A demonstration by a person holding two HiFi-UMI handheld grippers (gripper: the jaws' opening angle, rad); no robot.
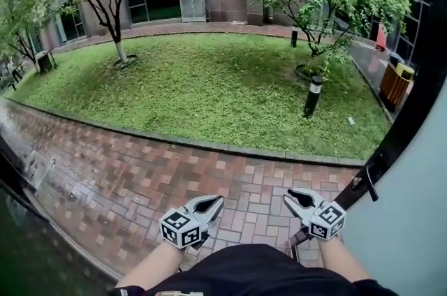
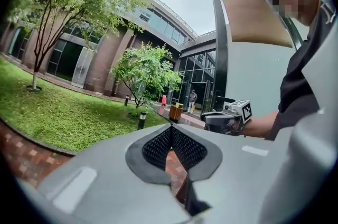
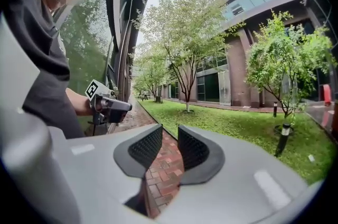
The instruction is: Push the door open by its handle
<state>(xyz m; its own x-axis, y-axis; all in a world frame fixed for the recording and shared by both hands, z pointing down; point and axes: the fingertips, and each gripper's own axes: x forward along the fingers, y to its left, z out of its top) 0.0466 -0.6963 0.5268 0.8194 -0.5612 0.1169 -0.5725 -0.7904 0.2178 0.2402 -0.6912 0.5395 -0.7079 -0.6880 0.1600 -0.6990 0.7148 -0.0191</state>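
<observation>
The door (image 1: 408, 218), a pale panel in a black frame, stands swung out at the right of the head view. Its small black handle (image 1: 368, 180) sticks out from the frame edge. My right gripper (image 1: 299, 197) hovers just left of the frame, below and short of the handle. It is open, with only brick paving showing in the gap between its pads (image 3: 170, 146). My left gripper (image 1: 209, 204) is held beside it over the bricks, apart from the door. Its fingertips meet with nothing held (image 2: 170, 136). Each gripper view shows the other gripper, the right gripper (image 2: 226, 118) and the left gripper (image 3: 108, 105).
A wet red brick path (image 1: 140, 176) runs under both grippers, bordered by a lawn (image 1: 209, 85) with trees and a black bollard (image 1: 313, 96). A dark glass panel (image 1: 21, 246) stands at the lower left. Brick buildings lie beyond, and a yellow-topped bin (image 1: 396, 84) stands at the far right.
</observation>
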